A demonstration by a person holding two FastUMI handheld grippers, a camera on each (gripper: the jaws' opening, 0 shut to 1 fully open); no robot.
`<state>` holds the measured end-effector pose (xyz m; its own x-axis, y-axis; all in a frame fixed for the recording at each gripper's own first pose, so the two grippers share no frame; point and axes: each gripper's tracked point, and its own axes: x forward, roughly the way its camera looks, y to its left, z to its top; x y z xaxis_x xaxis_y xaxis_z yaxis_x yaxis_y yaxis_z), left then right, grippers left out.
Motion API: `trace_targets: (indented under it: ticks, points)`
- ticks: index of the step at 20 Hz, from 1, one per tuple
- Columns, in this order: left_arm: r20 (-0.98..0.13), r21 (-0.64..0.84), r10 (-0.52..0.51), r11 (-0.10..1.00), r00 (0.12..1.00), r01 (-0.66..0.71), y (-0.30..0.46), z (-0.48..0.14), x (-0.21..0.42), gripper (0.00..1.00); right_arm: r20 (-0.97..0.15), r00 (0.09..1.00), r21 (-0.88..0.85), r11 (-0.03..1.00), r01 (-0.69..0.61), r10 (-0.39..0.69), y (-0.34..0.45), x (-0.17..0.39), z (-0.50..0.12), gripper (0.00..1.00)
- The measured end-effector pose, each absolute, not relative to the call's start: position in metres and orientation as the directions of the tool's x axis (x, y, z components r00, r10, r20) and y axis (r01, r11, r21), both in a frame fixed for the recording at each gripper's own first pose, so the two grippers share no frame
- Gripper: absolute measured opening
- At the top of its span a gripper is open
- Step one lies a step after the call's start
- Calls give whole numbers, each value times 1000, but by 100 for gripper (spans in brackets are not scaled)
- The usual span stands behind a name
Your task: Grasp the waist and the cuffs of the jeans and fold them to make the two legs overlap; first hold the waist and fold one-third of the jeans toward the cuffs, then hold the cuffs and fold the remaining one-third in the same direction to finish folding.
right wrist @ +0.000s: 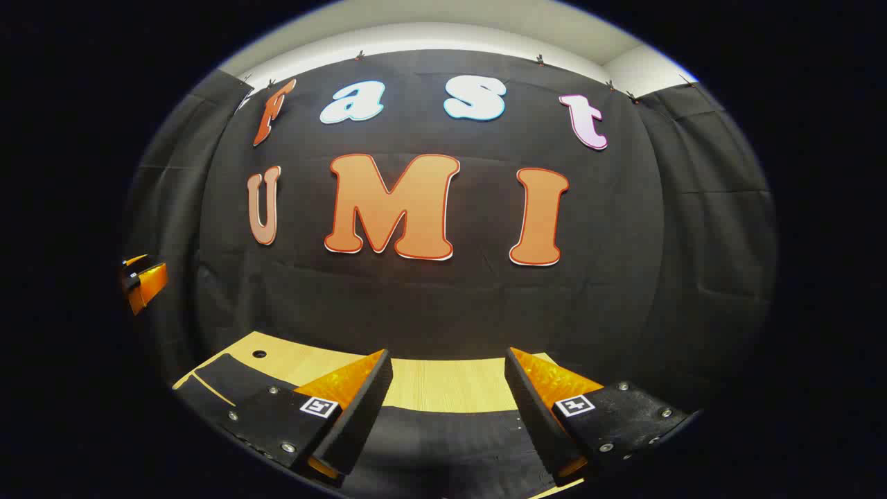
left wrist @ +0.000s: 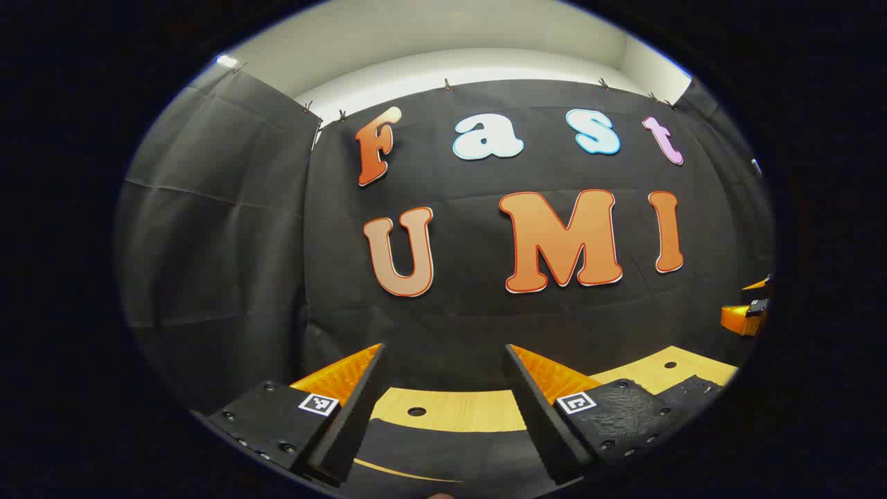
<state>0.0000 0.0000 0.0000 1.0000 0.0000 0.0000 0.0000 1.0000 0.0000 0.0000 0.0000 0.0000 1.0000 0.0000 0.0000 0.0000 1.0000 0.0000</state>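
Dark jeans (left wrist: 443, 454) lie flat on the wooden table (left wrist: 457, 410), with a pale stitched seam near the lower edge of the left gripper view. My left gripper (left wrist: 445, 350) hovers open above them, nothing between its fingers. In the right gripper view the same dark jeans (right wrist: 443, 443) spread under my right gripper (right wrist: 449, 353), which is also open and holds nothing. A further part of the jeans (right wrist: 222, 381) reaches left across the table (right wrist: 443, 384). Which end of the jeans lies under each gripper I cannot tell.
The table's far edge meets the black cloth wall close ahead. Small round holes (left wrist: 416, 411) dot the tabletop. The right gripper (left wrist: 745, 315) shows at the right edge of the left gripper view. The left gripper (right wrist: 142, 281) shows at the left edge of the right gripper view.
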Motion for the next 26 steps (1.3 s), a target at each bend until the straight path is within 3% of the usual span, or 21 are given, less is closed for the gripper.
trace_targets:
  ticks: [18,26]
  points:
    - [4,62,-35,997,999,35,-24,-3,-22,100,-21,1000,-8,1000,-22,22,2,-12,-14,98]
    - [-215,-8,50,999,975,-53,17,-67,-25,99,-163,986,0,999,36,-36,-41,-13,-59,98]
